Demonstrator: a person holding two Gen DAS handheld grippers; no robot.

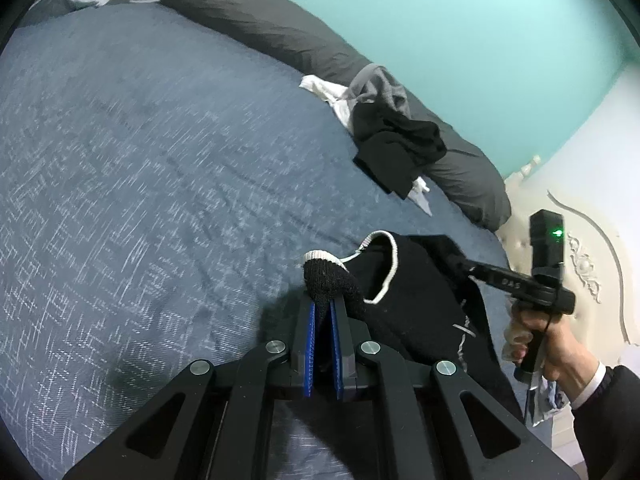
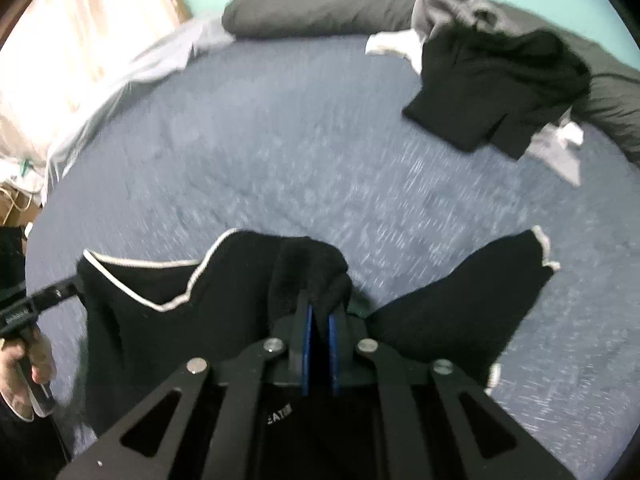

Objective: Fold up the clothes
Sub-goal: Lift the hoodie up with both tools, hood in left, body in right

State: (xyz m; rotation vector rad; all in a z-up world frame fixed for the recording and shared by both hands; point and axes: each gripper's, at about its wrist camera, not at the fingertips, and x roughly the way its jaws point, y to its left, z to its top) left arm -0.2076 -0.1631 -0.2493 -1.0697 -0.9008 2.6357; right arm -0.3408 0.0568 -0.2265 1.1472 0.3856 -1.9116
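Right gripper (image 2: 320, 312) clamped on a bunched fold of a black garment with white trim (image 2: 192, 312), lifted above a blue-grey bedspread (image 2: 280, 152). One trimmed sleeve (image 2: 472, 304) spread out to the right. At the left edge, the left gripper (image 2: 60, 292) reaching to the garment's trimmed edge, gripped by a hand (image 2: 24, 364); its jaws hidden. Farther back, a heap of black, grey and white clothes (image 2: 492, 80) against a long dark-grey pillow (image 2: 320, 12). Bright curtain (image 2: 88, 28) at upper left. Picture motion-blurred.

Black white-trimmed garment (image 2: 168, 320) hangs bunched above the bed, held up.
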